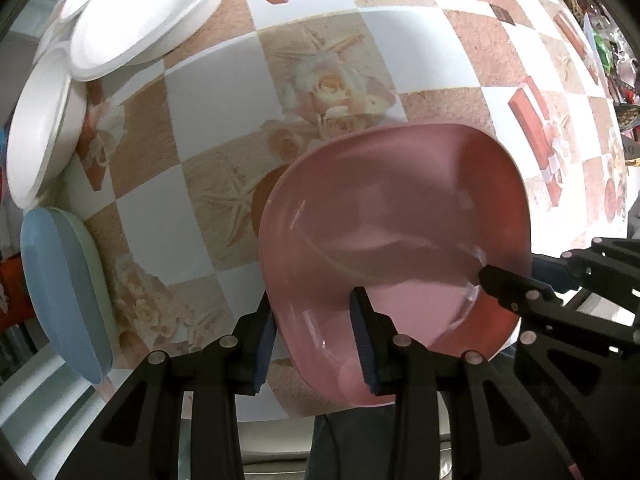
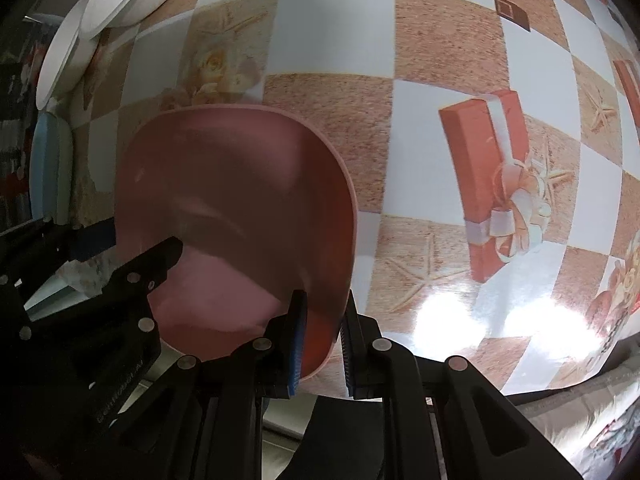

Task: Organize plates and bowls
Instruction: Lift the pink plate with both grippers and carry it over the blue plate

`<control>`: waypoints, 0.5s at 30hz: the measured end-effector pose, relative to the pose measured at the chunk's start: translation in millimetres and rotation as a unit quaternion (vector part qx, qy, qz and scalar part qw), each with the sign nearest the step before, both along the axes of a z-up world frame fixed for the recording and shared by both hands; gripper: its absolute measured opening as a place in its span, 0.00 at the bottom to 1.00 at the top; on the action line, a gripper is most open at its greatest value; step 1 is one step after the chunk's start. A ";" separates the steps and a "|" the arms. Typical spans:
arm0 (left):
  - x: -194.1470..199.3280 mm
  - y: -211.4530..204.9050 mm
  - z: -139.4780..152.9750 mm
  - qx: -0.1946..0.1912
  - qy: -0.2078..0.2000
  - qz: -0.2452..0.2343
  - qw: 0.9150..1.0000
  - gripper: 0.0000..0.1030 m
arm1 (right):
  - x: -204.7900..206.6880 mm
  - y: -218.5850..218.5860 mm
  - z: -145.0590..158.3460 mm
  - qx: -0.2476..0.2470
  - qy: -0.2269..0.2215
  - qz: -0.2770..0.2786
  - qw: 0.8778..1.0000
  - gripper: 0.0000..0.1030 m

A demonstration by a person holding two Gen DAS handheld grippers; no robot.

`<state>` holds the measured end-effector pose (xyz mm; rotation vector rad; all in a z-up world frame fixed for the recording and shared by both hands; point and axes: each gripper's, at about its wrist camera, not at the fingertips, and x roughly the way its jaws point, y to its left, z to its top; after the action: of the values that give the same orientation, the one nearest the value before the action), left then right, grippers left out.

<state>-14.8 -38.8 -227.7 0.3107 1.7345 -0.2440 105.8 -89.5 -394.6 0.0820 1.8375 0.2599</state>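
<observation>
A pink square bowl is held above the patterned table near its front edge. My left gripper straddles the bowl's left rim, one finger outside and one inside. My right gripper is shut on the bowl's right rim and also shows in the left wrist view. The left gripper shows in the right wrist view with a finger inside the bowl. White plates and bowls sit at the far left. A blue plate lies on a pale green one at the left edge.
The table carries a checkered cloth with roses, starfish and red gift boxes. Cluttered items stand beyond the far right edge. The table's front edge runs just below both grippers.
</observation>
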 end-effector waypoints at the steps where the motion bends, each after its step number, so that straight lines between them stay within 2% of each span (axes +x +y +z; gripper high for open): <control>1: -1.5 3.5 1.2 -0.001 -0.002 0.001 1.000 0.38 | 1.2 2.2 1.3 -0.001 0.000 0.002 1.000 0.17; 7: -7.8 5.3 26.6 -0.005 -0.019 0.013 1.000 0.38 | 12.2 -2.1 9.9 0.000 -0.001 0.011 1.000 0.17; 15: -17.0 25.7 45.5 -0.011 -0.032 0.048 0.998 0.38 | 25.8 20.5 24.4 0.007 -0.017 0.039 0.999 0.17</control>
<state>-31.8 -13.1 -182.2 0.2161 1.6781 -0.1800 131.6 -69.0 -370.2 0.0152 1.8067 0.3258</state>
